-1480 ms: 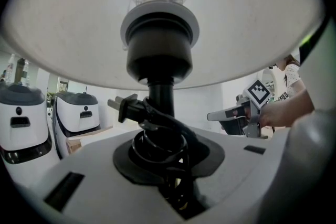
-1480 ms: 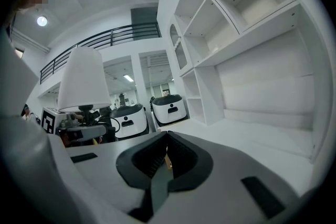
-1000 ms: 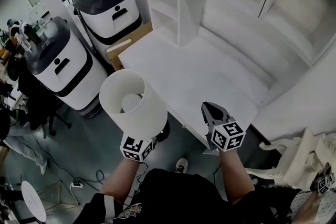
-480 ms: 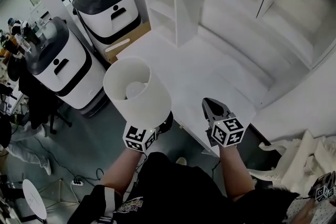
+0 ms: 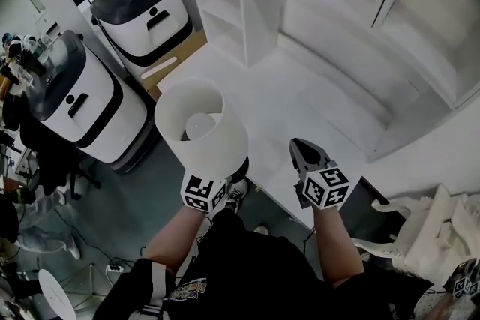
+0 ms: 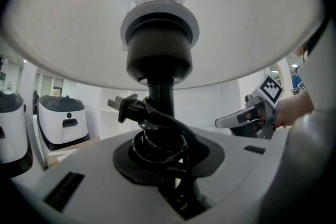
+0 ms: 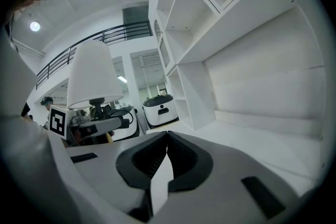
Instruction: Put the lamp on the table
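Though not yet set down, lamp (image 5: 201, 130): lower centre of the head view, upright, over the floor (image 5: 139, 195), just beside the near edge of the table (image 5: 300, 97).
Left gripper (image 6: 165, 160): clamped on the lamp's stem, where the cord (image 6: 157, 139) is coiled.
Right gripper (image 5: 301, 150): jaws together, empty, lower right of centre.
Table: white, mid-frame, ahead of the lamp.
Progress: lamp in the air near the table; setting it down is left.
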